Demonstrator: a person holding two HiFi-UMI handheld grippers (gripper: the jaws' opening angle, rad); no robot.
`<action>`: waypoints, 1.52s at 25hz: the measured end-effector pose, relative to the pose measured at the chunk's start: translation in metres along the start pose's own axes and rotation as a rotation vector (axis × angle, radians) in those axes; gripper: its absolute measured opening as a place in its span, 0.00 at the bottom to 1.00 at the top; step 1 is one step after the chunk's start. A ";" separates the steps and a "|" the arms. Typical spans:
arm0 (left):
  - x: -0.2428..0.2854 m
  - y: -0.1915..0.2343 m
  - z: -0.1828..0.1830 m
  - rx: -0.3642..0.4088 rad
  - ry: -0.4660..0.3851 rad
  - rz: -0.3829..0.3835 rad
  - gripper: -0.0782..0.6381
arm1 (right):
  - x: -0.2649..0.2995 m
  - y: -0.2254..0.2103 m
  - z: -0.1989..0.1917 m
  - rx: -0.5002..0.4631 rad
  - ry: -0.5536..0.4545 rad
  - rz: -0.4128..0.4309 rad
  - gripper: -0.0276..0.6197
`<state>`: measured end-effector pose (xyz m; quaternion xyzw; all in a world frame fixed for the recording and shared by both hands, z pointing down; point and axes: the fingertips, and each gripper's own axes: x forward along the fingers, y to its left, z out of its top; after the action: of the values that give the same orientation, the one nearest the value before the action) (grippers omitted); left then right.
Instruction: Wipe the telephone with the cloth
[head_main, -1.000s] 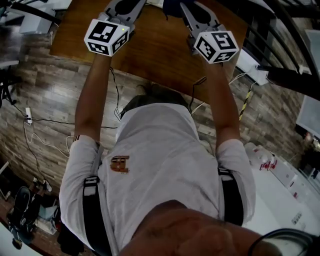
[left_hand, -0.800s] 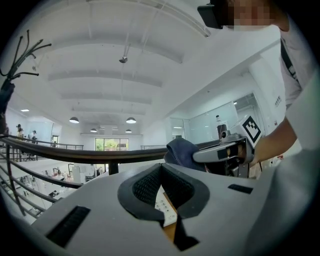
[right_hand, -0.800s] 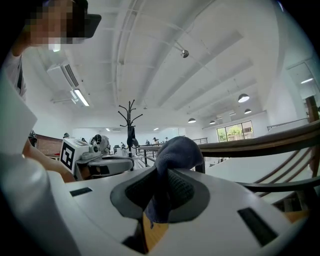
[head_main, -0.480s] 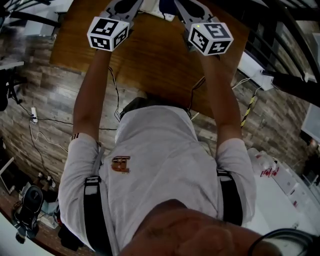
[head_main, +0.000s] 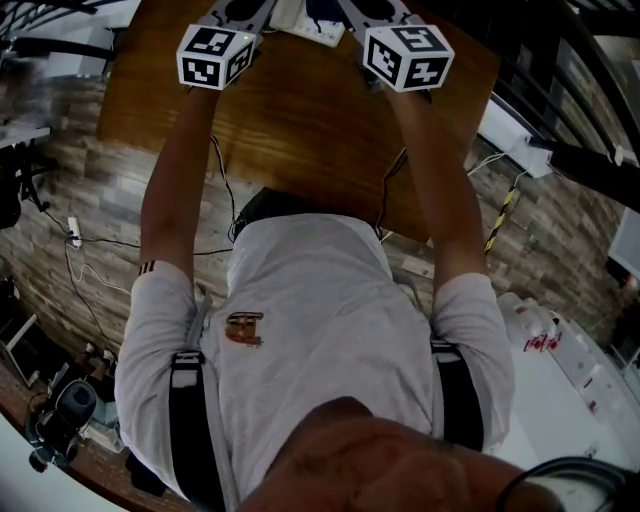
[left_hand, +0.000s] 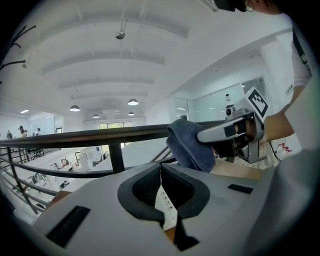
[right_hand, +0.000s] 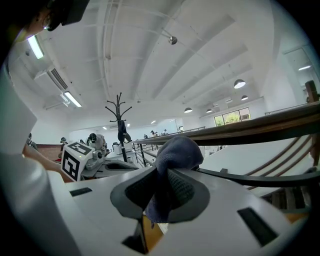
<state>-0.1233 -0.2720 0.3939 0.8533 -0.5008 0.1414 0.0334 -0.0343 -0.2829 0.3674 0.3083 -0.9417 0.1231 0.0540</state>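
the right claw (right_hand: 162, 182) is clenched on a dark blue, soft fabric cloth (right_hand: 176, 150). the cloth is pinched between the ribbed black pads, with a rounded bunch bulging above the tips and a fold hanging down between the jaws. the left claw (left_hand: 160, 172) is clenched too, its pads meeting in a thin line at the tips. lower in the slit between them shows a white strip with small dots, and whether the pads pinch it cannot be told. from the left gripper view the cloth hangs from the other gripper just to the right, in front of a black metal railing (left_hand: 75, 136). in the head view both arms reach forward over a brown wooden table (head_main: 300, 110), the two marker cubes side by side near the far edge. the white telephone (head_main: 318, 32) lies on the table between the two grippers, mostly cut off by the top edge of the view, with a bit of the blue cloth just above it. the person's white short-sleeved shirt (head_main: 320, 330) fills the lower half of that view.
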 end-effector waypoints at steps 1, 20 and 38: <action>0.004 0.003 -0.003 0.004 0.013 -0.003 0.13 | 0.004 -0.002 -0.001 0.003 0.008 -0.003 0.16; 0.059 0.075 -0.065 -0.079 0.255 -0.099 0.14 | 0.092 -0.025 -0.037 0.026 0.192 -0.126 0.16; 0.095 0.089 -0.117 -0.106 0.507 -0.237 0.28 | 0.159 -0.055 -0.059 0.086 0.331 -0.174 0.16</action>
<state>-0.1806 -0.3734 0.5244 0.8404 -0.3801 0.3187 0.2184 -0.1275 -0.4000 0.4637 0.3661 -0.8837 0.2070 0.2054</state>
